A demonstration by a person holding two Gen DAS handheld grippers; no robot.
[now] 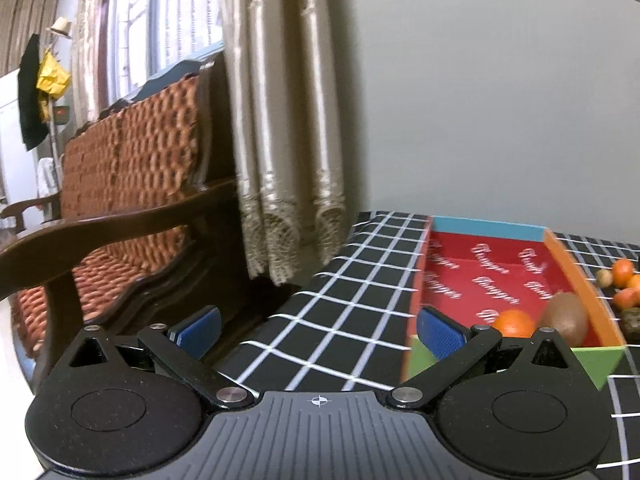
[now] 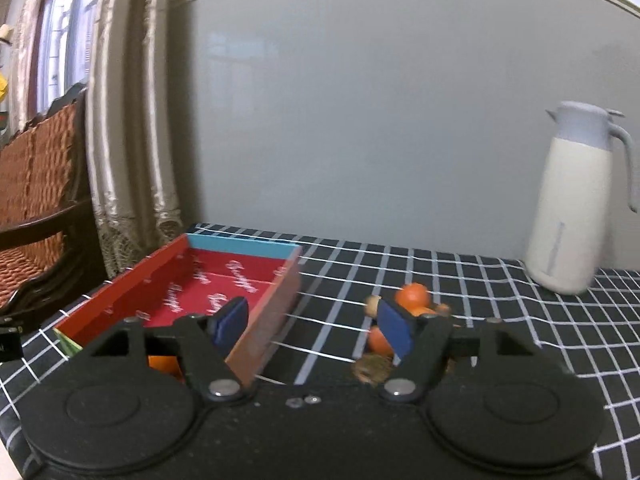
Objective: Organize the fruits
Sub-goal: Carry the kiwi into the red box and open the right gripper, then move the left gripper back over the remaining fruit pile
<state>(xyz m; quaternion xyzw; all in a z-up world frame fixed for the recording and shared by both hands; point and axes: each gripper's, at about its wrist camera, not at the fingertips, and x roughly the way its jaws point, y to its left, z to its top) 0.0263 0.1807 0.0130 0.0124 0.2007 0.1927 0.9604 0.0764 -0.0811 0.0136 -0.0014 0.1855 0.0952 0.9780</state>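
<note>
A red box with coloured rims sits on the black checked tablecloth. In the left wrist view an orange and a brown kiwi lie at its near end. A pile of oranges and small brown fruits lies right of the box. My left gripper is open and empty, left of the box near the table edge. My right gripper is open and empty, above the box's right wall and the pile.
A white thermos jug stands at the back right of the table. A wooden bench with a brown cushion and curtains are beyond the table's left edge. A grey wall is behind.
</note>
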